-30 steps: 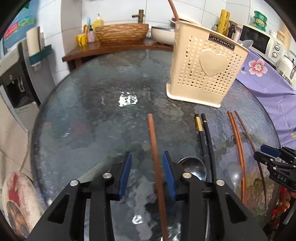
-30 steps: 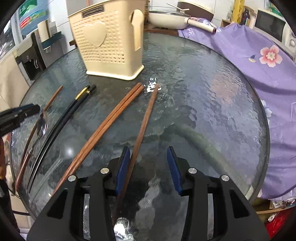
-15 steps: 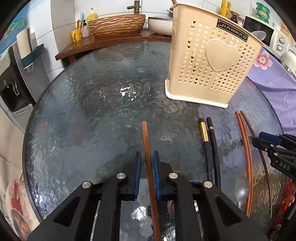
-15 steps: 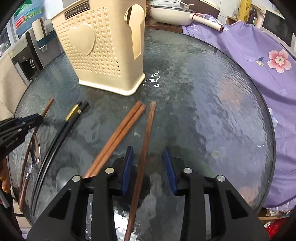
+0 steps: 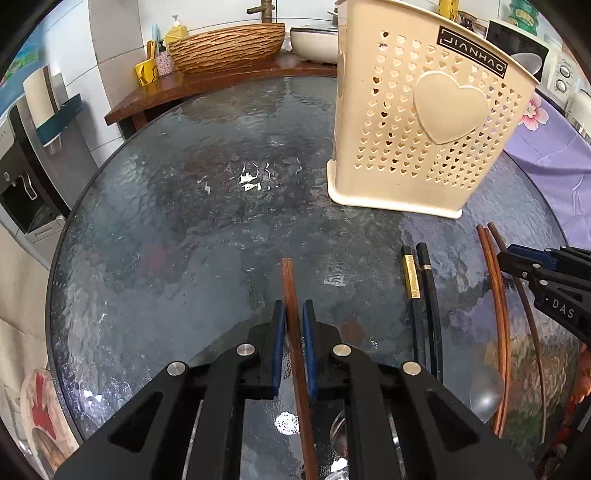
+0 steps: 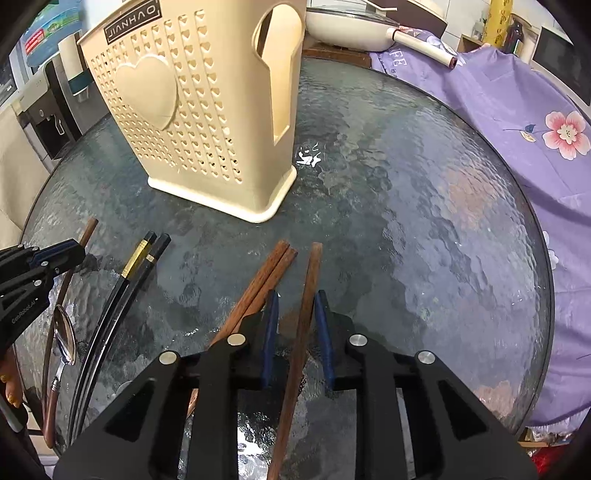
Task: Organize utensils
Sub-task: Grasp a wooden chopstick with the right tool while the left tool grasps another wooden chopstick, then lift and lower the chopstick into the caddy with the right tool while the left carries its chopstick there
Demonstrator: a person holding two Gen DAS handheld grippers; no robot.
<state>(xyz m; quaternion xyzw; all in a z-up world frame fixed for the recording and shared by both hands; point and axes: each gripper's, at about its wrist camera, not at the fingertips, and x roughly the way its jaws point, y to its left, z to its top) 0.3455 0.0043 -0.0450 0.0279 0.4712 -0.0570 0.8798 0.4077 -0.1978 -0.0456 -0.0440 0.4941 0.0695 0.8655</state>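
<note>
Wooden, dark brown and single, one chopstick point(image 5: 291, 295) lies on the glass table point(image 5: 166, 221) between the blue pads of the left gripper point(image 5: 293, 317), which are pressed together on it. A second single brown chopstick point(image 6: 308, 288) lies between the pads of the right gripper point(image 6: 295, 310); those jaws are closing, with a gap on each side of the stick, so they do not yet press on it.

Counting the rest on the glass: one pair of brown chopsticks point(image 6: 269, 273) lying side by side just left of the right gripper, touching each other; one pair of black chopsticks point(image 6: 140, 266) with gold bands further left; one metal spoon point(image 6: 64, 339) with a brown handle beside them; and one clear spoon point(image 5: 485, 387), seen from the left wrist near the table edge. That makes six chopsticks and two spoons, all flat on the table.

One container stands upright on the table beyond the utensils: a cream plastic utensil holder point(image 5: 424, 122) pierced with small hearts, with a large raised heart and a black label. Its inside cannot be seen from either view.

Behind it sit a woven basket point(image 5: 225, 44) and a white pan point(image 6: 351, 29) on a wooden counter, and purple flowered cloth point(image 6: 517, 110) drapes to the right.
</note>
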